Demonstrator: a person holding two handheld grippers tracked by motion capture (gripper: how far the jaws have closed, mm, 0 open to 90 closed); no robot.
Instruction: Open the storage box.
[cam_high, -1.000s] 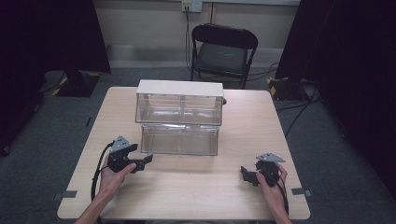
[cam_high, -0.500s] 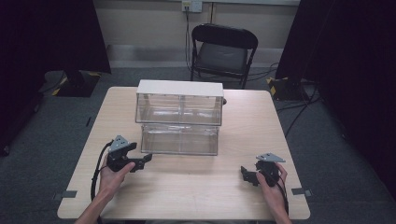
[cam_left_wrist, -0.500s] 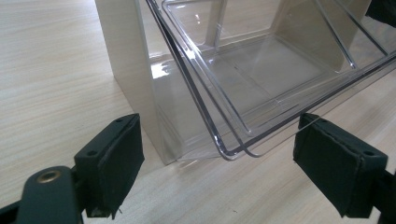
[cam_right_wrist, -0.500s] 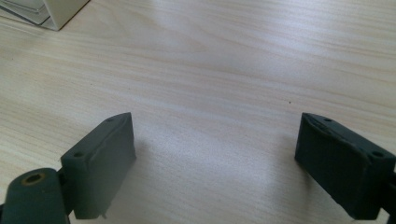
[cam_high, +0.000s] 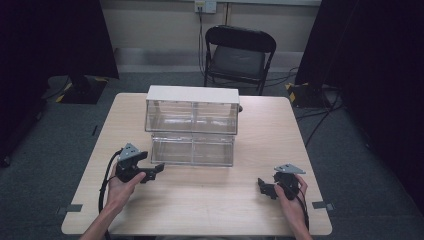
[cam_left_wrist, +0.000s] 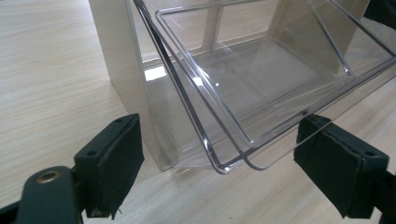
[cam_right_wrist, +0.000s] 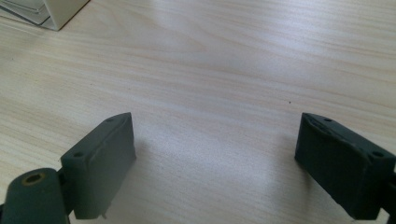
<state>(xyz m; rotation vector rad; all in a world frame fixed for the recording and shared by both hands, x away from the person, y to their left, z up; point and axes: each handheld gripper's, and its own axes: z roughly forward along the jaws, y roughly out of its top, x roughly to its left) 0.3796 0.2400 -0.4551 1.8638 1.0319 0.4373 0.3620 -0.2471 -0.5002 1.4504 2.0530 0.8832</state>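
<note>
A white-framed cabinet (cam_high: 192, 94) with clear plastic drawers stands mid-table. Its lower clear drawer (cam_high: 192, 149) is pulled out toward me, and it looks empty. My left gripper (cam_high: 155, 171) is open at the drawer's front left corner. In the left gripper view the clear drawer (cam_left_wrist: 261, 88) juts out over the gap between the jaws, with the white cabinet frame (cam_left_wrist: 121, 60) behind it. My right gripper (cam_high: 263, 186) rests open near the table's front right, with bare wood between its jaws. A corner of the cabinet (cam_right_wrist: 56, 11) shows at the top left of the right gripper view.
The light wooden table (cam_high: 210, 200) has bare surface in front of the cabinet and between my hands. A black folding chair (cam_high: 239, 55) stands behind the table. Cables trail over the grey floor (cam_high: 320, 110) at the back right. Dark curtains hang on both sides.
</note>
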